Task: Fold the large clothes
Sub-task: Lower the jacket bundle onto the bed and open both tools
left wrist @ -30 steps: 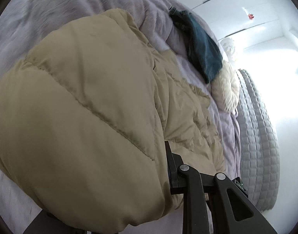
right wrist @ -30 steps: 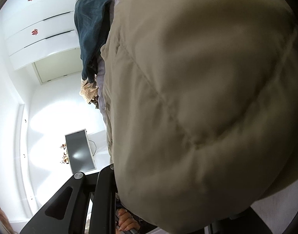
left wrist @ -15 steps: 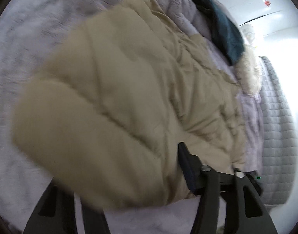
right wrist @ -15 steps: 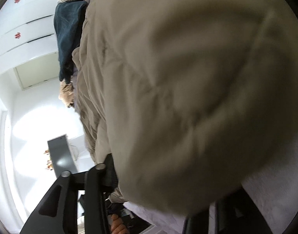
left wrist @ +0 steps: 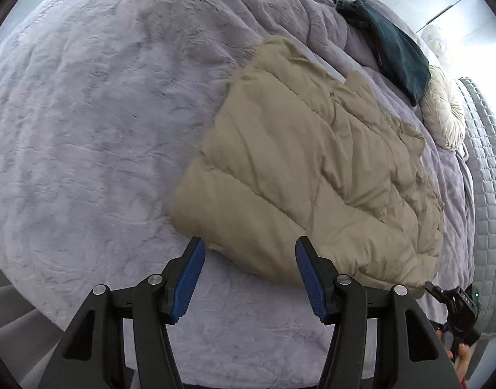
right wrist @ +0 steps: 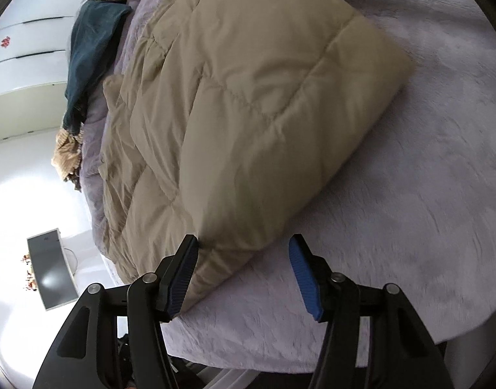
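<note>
I am looking down on the bed (left wrist: 86,136), covered in a plush lilac blanket (right wrist: 410,227) that fills most of both views. On it lies the beige quilted down jacket (left wrist: 296,168), folded over into a thick pad, its rounded folded end nearest me and its looser, wrinkled part running away toward the head of the bed. Beyond it a dark teal garment (left wrist: 397,52) is draped over the rumpled blanket, and next to that sits a round cream pleated cushion (left wrist: 442,110) against the grey quilted mattress edge (left wrist: 484,175). From my right camera I also see a tan knitted piece (right wrist: 66,152) hanging at the bed's far side, white cupboard doors (right wrist: 24,45) and a dark screen (right wrist: 50,269) off to the left.

My left tongs (left wrist: 248,274) stand apart, blue pads (left wrist: 189,278) clear of the cloth, with the jacket's near edge lying just ahead of the gap; they have just been opening. My right tongs (right wrist: 243,272) have also just been opening and stand wide, the jacket's corner lying loose between the pads, the left one right against the cloth. At the lower right of the left view I catch part of the other hand-held rig (left wrist: 458,311).
</note>
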### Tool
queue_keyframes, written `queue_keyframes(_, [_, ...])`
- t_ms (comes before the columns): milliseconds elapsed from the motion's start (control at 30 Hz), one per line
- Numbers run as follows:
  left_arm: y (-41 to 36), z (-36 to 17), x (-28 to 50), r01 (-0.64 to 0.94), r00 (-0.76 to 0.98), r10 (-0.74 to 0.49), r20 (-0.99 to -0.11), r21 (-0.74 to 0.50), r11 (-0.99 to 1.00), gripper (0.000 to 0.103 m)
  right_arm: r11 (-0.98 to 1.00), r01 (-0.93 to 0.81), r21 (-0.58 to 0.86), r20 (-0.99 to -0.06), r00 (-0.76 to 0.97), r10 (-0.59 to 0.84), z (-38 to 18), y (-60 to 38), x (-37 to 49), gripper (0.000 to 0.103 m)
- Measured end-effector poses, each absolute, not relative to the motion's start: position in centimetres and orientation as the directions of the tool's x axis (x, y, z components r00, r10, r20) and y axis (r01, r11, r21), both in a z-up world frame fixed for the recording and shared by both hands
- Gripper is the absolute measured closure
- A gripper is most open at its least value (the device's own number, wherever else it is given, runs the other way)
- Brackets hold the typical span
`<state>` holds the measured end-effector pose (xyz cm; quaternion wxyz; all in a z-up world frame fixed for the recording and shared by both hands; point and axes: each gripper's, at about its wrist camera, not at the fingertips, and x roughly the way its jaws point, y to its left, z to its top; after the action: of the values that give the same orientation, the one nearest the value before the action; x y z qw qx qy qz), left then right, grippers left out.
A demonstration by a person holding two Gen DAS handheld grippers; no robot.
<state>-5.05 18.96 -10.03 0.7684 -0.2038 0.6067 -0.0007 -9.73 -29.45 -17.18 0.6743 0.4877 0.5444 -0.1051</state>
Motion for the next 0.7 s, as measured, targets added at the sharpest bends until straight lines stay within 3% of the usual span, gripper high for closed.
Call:
queue_keyframes(200, [18.4, -9.0, -4.6, -0.170, 0.242, -0.192, -0.951, -0.236, 0.957, 0.044, 0.644, 0.628, 0.437, -0.899, 0.311, 0.307, -15.7, -26.9, -6.4, 0.040])
queue_keyframes(300, [18.0, -8.4, -4.6, -0.125, 0.241, -0.190, -0.952, -0.225, 0.966, 0.044, 0.734, 0.565, 0.377, -0.925, 0.278, 0.260, -14.5, -24.6, -4.4, 0.023])
queue_keyframes(533, [16.7, -7.7, -3.7, -0.097, 0.243, -0.185, -0.952, -0.213, 0.972, 0.044, 0.856, 0.454, 0.245, -0.964, 0.206, 0.167, -13.2, -19.0, -1.3, 0.020])
queue_keyframes(633, [16.9, -7.0, -3.4, -0.101, 0.249, -0.187, -0.950, -0.217, 0.971, 0.044, 0.872, 0.432, 0.229, -0.968, 0.193, 0.159, -13.0, -17.8, -1.0, 0.010])
queue_keyframes(700, [16.9, -6.5, -3.1, -0.106, 0.256, -0.189, -0.948, -0.221, 0.969, 0.038, 0.879, 0.418, 0.228, -0.969, 0.186, 0.163, -12.6, -17.5, -1.3, 0.010])
